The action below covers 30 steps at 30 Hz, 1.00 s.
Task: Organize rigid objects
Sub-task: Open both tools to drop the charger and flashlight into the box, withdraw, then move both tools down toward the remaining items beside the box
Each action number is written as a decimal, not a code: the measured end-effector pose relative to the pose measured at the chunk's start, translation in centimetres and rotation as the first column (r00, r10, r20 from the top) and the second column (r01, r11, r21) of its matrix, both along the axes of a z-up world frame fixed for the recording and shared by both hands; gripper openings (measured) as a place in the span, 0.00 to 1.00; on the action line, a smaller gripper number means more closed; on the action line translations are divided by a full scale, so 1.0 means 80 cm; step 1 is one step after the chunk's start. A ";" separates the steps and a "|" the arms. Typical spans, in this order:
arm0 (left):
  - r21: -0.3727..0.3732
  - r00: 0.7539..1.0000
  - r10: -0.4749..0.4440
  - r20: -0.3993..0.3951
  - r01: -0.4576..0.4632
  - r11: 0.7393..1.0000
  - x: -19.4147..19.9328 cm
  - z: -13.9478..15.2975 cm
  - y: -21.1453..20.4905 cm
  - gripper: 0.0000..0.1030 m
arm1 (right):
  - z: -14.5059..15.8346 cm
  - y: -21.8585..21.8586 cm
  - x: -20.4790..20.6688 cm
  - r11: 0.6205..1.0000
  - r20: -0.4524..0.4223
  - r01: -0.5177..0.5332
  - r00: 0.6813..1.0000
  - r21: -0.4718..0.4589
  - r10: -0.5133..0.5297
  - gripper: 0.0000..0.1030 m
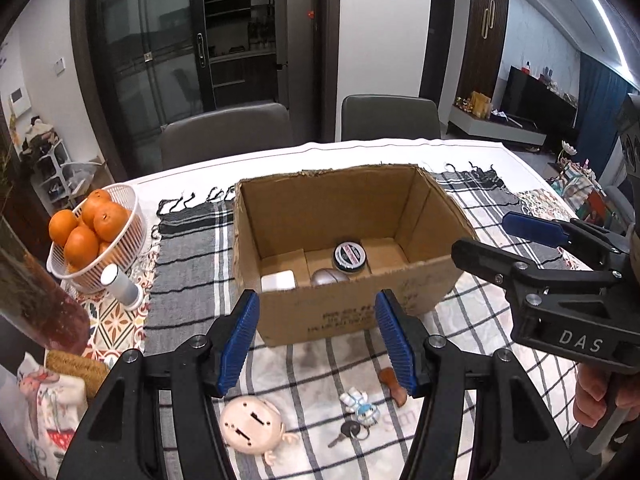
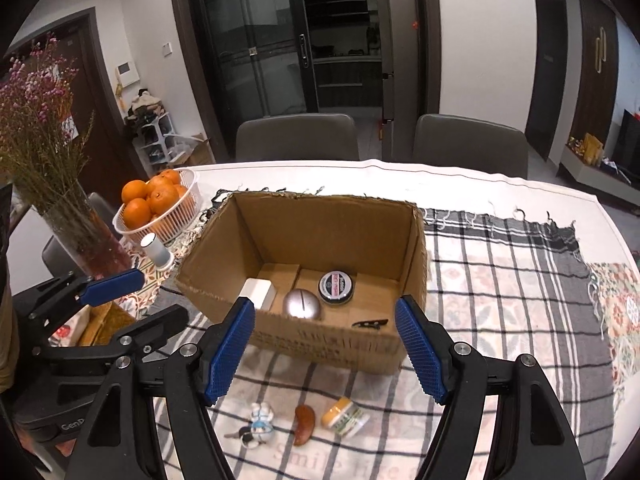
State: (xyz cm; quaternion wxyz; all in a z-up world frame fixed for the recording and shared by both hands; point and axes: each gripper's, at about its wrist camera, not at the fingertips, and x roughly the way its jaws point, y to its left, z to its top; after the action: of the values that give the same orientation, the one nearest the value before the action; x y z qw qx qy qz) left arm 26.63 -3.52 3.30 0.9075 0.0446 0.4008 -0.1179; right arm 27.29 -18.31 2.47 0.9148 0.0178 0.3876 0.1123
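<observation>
An open cardboard box [image 1: 360, 312] [image 2: 320, 344] stands on the checked cloth. It holds a white block [image 2: 258, 293], a silver dome [image 2: 302, 305], a round black tin [image 2: 337, 287] and a small black clip [image 2: 370, 323]. In front of it lie a pink round toy [image 1: 250, 422], an astronaut keychain with a key [image 1: 358, 410] [image 2: 258, 426], a brown bean-shaped piece [image 2: 303, 424] and a small yellow-lidded jar [image 2: 345, 416]. My left gripper [image 1: 316, 344] is open and empty above these. My right gripper [image 2: 324, 350] is open and empty before the box.
A white basket of oranges [image 1: 120, 240] [image 2: 188, 208] and a small white cylinder [image 1: 120, 286] sit left of the box. A glass vase of dried flowers [image 2: 88, 236] stands at the left edge. Two grey chairs [image 2: 296, 136] are behind the table.
</observation>
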 end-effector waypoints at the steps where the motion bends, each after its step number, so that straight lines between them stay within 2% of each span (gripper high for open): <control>1: 0.000 1.000 -0.001 0.000 0.001 1.000 -0.004 -0.001 0.000 0.58 | -0.001 -0.001 -0.005 1.000 0.003 0.007 1.000 -0.005 -0.007 0.71; 12: 0.003 0.999 0.006 -0.052 -0.006 1.000 -0.037 -0.028 -0.011 0.58 | -0.023 -0.002 -0.031 0.998 -0.033 -0.033 0.999 -0.046 0.031 0.71; 20: -0.017 0.992 0.011 -0.129 -0.014 1.000 -0.051 -0.058 -0.021 0.58 | -0.044 -0.008 -0.037 0.994 -0.076 -0.082 0.994 -0.078 0.076 0.71; 30: -0.047 0.966 0.026 -0.256 -0.039 0.998 -0.054 -0.099 -0.030 0.58 | -0.082 -0.011 -0.035 0.983 -0.154 -0.158 0.978 -0.095 0.142 0.71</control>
State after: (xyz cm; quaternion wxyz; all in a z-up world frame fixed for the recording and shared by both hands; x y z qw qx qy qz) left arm 22.34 -5.94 -4.64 0.8510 -0.0007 0.5116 -0.1181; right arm 24.45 -19.19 -4.09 0.8724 -0.0523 0.4593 0.1586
